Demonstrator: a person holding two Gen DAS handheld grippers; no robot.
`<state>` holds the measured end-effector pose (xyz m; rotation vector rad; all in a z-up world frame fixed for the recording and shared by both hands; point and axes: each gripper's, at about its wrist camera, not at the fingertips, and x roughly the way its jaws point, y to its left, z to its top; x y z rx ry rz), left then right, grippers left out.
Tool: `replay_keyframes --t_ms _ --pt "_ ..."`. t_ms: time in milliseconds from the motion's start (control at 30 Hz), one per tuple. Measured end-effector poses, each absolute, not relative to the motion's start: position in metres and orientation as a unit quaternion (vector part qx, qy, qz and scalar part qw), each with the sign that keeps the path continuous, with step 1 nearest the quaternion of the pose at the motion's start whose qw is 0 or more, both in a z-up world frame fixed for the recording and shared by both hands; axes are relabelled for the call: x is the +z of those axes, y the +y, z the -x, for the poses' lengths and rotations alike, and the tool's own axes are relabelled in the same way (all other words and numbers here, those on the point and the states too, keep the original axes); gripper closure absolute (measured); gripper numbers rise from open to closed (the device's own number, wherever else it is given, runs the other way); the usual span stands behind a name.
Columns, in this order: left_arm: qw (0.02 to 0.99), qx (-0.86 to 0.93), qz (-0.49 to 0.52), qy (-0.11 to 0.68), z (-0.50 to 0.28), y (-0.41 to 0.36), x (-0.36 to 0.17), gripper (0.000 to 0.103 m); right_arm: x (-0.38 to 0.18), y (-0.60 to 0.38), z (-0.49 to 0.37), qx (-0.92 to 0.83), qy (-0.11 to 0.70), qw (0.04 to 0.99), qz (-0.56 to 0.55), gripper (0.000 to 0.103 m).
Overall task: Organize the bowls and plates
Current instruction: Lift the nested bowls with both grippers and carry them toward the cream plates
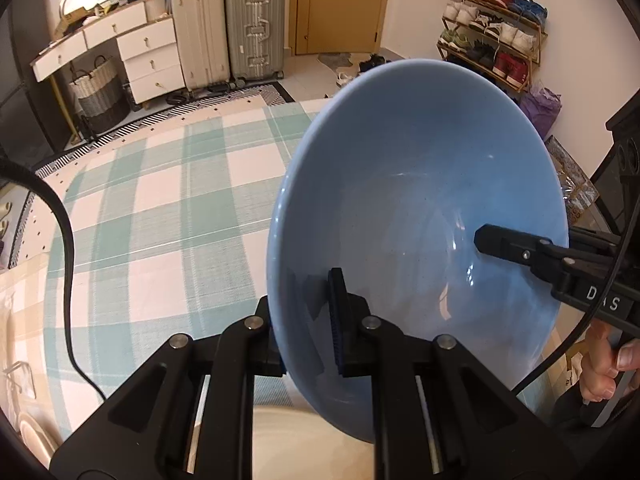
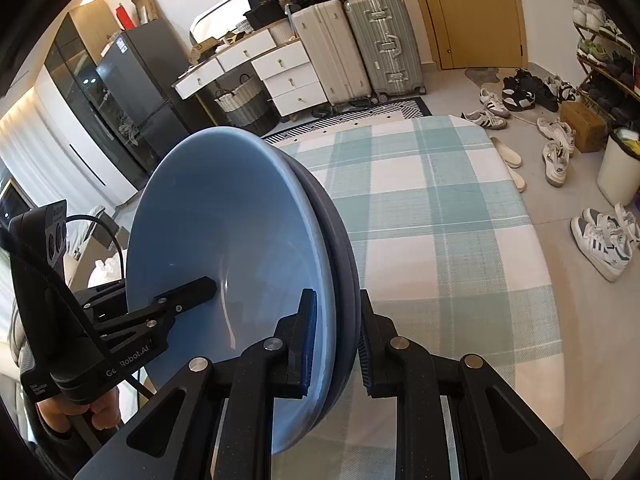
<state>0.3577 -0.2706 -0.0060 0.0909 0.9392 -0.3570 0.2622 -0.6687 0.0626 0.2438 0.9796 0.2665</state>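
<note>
A glossy light-blue bowl (image 1: 420, 216), round and deep with a smooth glazed inside, was held tilted on edge above the table (image 1: 160, 216), filling the centre and right of the left wrist view. Its rim was clamped by the left gripper (image 1: 308, 320) at the lower centre of that frame, one ribbed blue-faced pad lying inside the bowl and the other finger behind the wall.

In the right wrist view the same bowl (image 2: 224, 248) was seen at centre left, nested inside a second, darker grey-blue bowl (image 2: 340, 248) whose matte outer wall showed as a curved band along its right side. Both rims together were pinched by the right gripper (image 2: 334, 344) at the lower centre, one pad pressed on the light inner surface and the other on the dark outside. The left gripper (image 2: 188, 292) was seen at the lower left of that frame, with one black finger reaching into the bowl.

The table was covered by a woven cloth checked in pale teal, white and cream. Two hard-shell suitcases (image 1: 228, 28), ribbed and upright, stood at the upper centre beside a white chest of drawers (image 1: 152, 60). A shoe rack (image 1: 492, 36) of thin metal rails was seen at the upper right.
</note>
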Motion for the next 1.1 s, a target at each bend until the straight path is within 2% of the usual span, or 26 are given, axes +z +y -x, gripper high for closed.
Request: replay_keyframes --t_ms 467,1100 --pt "0.896 -0.126 -0.017 0.426 -0.276 -0.199 0.029 0.091 0.088 -0.611 -0.222 0.176 0.455 0.868 -0.088 0.083" --pt "0.904 -0.083 -0.011 0.419 -0.17 -0.118 0.041 0.091 0.084 -0.554 -0.187 0.232 0.476 0.846 -0.059 0.083"
